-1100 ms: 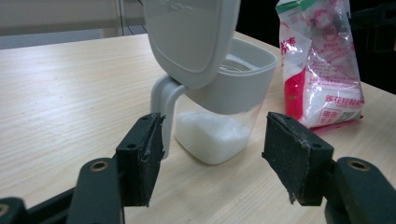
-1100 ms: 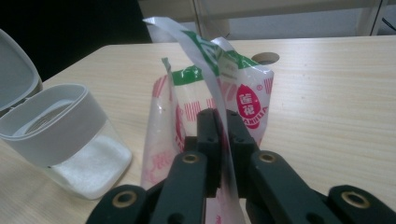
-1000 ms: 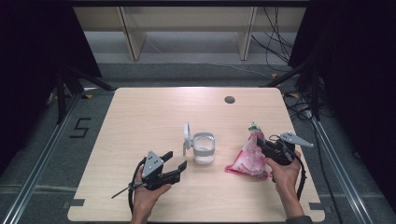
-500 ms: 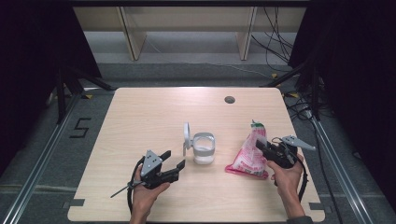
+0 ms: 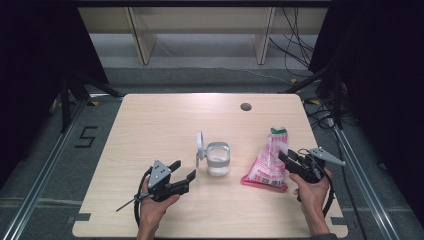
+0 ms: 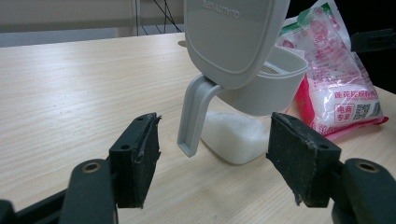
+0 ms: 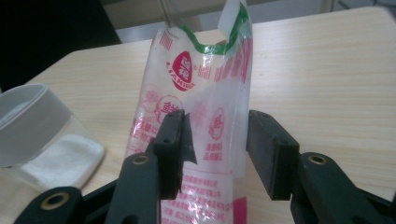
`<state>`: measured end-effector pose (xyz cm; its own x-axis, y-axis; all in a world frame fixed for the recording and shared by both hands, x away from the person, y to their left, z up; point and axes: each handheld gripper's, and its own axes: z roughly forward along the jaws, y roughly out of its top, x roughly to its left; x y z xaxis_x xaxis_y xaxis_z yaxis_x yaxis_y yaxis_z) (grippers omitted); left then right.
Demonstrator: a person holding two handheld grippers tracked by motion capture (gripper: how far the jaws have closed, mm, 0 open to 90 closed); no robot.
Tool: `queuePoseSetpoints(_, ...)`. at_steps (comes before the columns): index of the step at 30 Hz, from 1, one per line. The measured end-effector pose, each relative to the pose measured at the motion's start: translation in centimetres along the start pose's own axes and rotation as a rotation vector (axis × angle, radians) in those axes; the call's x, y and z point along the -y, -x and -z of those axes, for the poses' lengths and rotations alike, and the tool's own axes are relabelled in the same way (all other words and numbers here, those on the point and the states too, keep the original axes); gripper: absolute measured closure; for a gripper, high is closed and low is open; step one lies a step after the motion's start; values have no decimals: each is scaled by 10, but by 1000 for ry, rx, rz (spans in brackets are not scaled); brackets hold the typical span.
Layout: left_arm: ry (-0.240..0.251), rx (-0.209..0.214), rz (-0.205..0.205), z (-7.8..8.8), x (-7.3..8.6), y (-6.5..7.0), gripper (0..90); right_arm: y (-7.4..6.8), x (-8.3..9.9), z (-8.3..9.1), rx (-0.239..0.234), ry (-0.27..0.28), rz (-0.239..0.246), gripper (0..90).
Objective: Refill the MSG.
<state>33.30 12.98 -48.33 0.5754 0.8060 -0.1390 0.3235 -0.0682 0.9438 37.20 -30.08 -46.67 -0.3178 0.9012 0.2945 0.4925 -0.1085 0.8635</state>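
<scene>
A clear jar (image 5: 218, 159) with white powder in it stands mid-table, its grey lid (image 5: 199, 146) flipped up on the left. The pink-and-white bag (image 5: 267, 162) lies to its right, its green top pointing away. My right gripper (image 5: 286, 159) is at the bag's near right side. Its jaws have just been opening, and the bag (image 7: 205, 70) stands loosely between them (image 7: 217, 116), so the gripper is open. My left gripper (image 5: 184, 170) is open and empty, aimed at the jar (image 6: 261, 88) and lid (image 6: 233, 37) from a short way off (image 6: 215, 126).
The light wooden table (image 5: 150, 130) has a dark round grommet (image 5: 245, 106) at the back right. Shelving legs and cables sit beyond the far edge. Black curtains flank both sides.
The right gripper's jaws have spread apart from a tight hold on the bag, and the bag has settled lower onto the table. The left gripper has stayed put.
</scene>
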Motion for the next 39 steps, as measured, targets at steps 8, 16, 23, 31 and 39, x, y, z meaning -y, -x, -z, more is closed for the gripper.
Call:
queuePoseSetpoints(8, 1, -2, -26, 0, -1, -2, 412, -5, 3, 11, 50, 21, 30, 553)
queuePoseSetpoints(16, 25, 9, -65, 1, -4, -5, 565, -12, 4, 20, 60, 43, 97, 501)
queuePoseSetpoints(23, 35, 5, -104, -1, -6, -6, 776, -34, 11, 24, 23, 27, 122, 453)
queuePoseSetpoints(31, 37, 2, -129, -5, -9, -7, 891, -46, 21, 23, -21, -11, 188, 431)
queuePoseSetpoints(39, 43, 12, -122, -7, -15, -7, 893, -56, 30, 23, -69, -26, 192, 425)
